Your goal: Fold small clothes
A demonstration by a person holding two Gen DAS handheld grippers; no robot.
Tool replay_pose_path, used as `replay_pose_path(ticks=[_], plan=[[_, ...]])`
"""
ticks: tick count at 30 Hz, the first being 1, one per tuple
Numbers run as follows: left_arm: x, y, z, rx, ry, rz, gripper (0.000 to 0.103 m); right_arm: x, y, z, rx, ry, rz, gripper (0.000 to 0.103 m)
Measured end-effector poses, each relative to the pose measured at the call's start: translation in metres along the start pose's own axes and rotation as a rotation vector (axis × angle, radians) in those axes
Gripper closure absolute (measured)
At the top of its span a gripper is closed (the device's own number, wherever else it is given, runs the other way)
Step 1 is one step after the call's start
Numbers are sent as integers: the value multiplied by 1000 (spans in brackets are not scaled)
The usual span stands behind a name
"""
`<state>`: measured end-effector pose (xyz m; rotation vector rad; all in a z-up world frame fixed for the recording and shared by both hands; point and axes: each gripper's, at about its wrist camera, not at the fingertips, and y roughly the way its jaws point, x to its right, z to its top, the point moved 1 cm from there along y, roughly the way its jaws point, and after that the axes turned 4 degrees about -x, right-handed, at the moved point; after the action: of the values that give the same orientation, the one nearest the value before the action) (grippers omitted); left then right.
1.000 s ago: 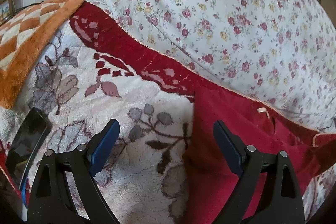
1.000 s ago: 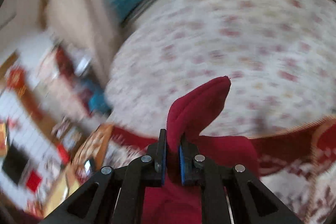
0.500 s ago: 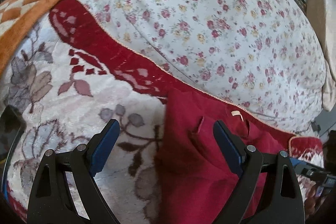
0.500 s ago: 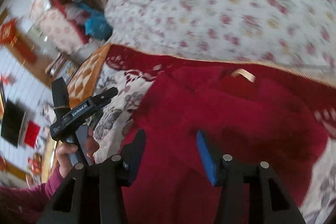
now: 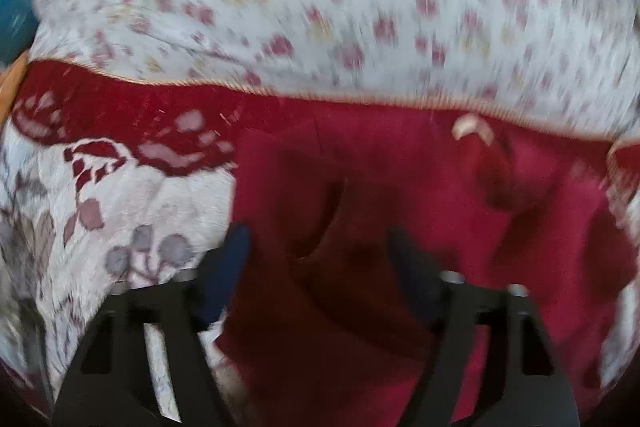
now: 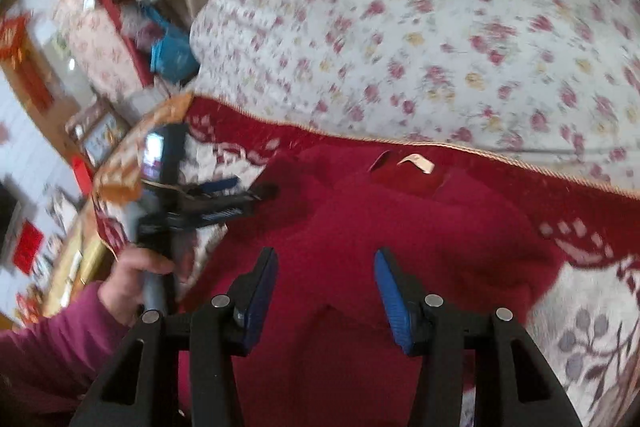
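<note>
A small dark red garment [image 5: 400, 219] lies on a plush blanket [image 5: 132, 211] with grey leaf and red border patterns. A pale neck tag [image 5: 470, 129] shows at its far edge. My left gripper [image 5: 320, 255] is open, its fingers over the garment's left edge and a crease. In the right wrist view the garment [image 6: 420, 227] lies spread out, tag [image 6: 418, 162] at the collar. My right gripper [image 6: 324, 287] is open and empty above its near part. The left gripper [image 6: 224, 203] shows there at the garment's left side, held by a hand in a pink sleeve.
A white quilt with small red flowers [image 6: 420, 27] bulges behind the blanket's red border. An orange checked blanket [image 6: 132, 155] lies at the left. A blue bag [image 6: 172, 51], a sofa and cluttered furniture stand beyond the bed's left edge.
My right gripper let go of the red garment and opened, and the garment now lies spread on the blanket. My left gripper moved right, onto the garment's left edge, its jaws narrower.
</note>
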<state>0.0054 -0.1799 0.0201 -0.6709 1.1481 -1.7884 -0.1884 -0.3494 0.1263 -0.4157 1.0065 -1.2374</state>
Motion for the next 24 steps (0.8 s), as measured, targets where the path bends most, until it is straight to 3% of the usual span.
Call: replay_pose_path(ticks=[1,2,5,8,11,14,16,19,21,24], plan=[[9,9,1,-25,47,39,46,6,-5,-3,13,22,0,52],[13,9,1,-15,67,58,55,11,-10,-5,24,39,-2,51],[20,-4,3,-8,86,80,95,32,-19,-11,50,83,-30,50],[8,-33,7,56,59,26,98,57,-29,-12,97,155,-56,50],[-23,-57,8,116,-34,1,98,82,-35,-12,108,235,-131,50],[-51,-65,7,122,-138,-53,99,99,-38,-15,111,303,-141,44],[-50,-62,5,105,-142,-91,99,105,-36,-16,107,328,-146,34],[-38,-46,4,41,-148,-137,97,105,-27,-13,94,357,-103,34],[-26,-33,8,13,-124,-110,94,103,-26,-13,93,363,-71,34],[-5,-11,11,-31,-60,-34,65,100,-25,-14,88,345,-68,34]])
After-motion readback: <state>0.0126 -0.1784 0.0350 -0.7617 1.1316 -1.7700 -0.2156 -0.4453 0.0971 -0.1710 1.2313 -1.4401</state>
